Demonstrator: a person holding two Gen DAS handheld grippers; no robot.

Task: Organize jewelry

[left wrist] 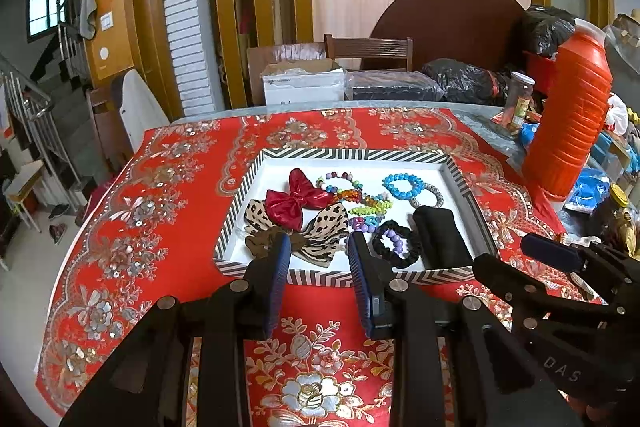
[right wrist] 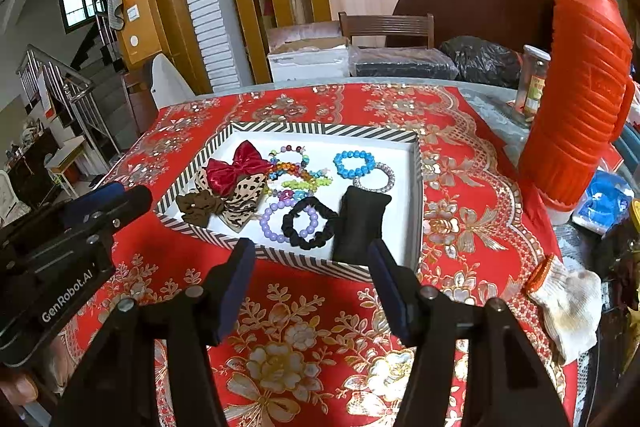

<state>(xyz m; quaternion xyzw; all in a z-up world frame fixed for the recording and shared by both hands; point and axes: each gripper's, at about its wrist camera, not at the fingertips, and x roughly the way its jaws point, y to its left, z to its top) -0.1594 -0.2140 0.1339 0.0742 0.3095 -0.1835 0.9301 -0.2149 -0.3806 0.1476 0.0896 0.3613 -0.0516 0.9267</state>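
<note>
The left gripper (left wrist: 319,247) hangs above the near rim of the tray, its blue-padded jaws moderately apart and holding nothing. The right gripper (right wrist: 312,255) hangs beside it at the same near edge, jaws wider apart and likewise empty. Both are clear of the contents.

The bench carries a red floral embroidered cloth (right wrist: 304,347). On it sits the shallow white tray with a black-and-white striped rim (right wrist: 280,259), which holds all the jewelry.

Nearest the jaws:
- The black fabric scrunchie (right wrist: 289,227) lies flat, overlapping the lilac bead bracelet (right wrist: 266,223). Judged soft, light and compressible; pinch one side of the ring, away from the overlap.
- The black padded fabric pouch (right wrist: 362,223) lies just beside the scrunchie. Judged soft; take it across its narrow width.
- The brown scrunchie (left wrist: 260,241) and the leopard-print fabric bow (left wrist: 324,231) lie at the near left corner, touching. Grip the bow at its centre knot.

Mid-tray:
- The red satin bow (left wrist: 298,201) rests on the leopard bow. Satin is likely slippery; close firmly on the knot.
- A cluster of multicoloured bead bracelets (left wrist: 362,205) lies tangled. Beads are hard and round and may roll from the pads; lifting one may drag its neighbours.

Far side:
- The turquoise bead bracelet (left wrist: 403,185) touches the silver coiled bracelet (left wrist: 428,195). Grip across the strand, not on a single bead.
</note>
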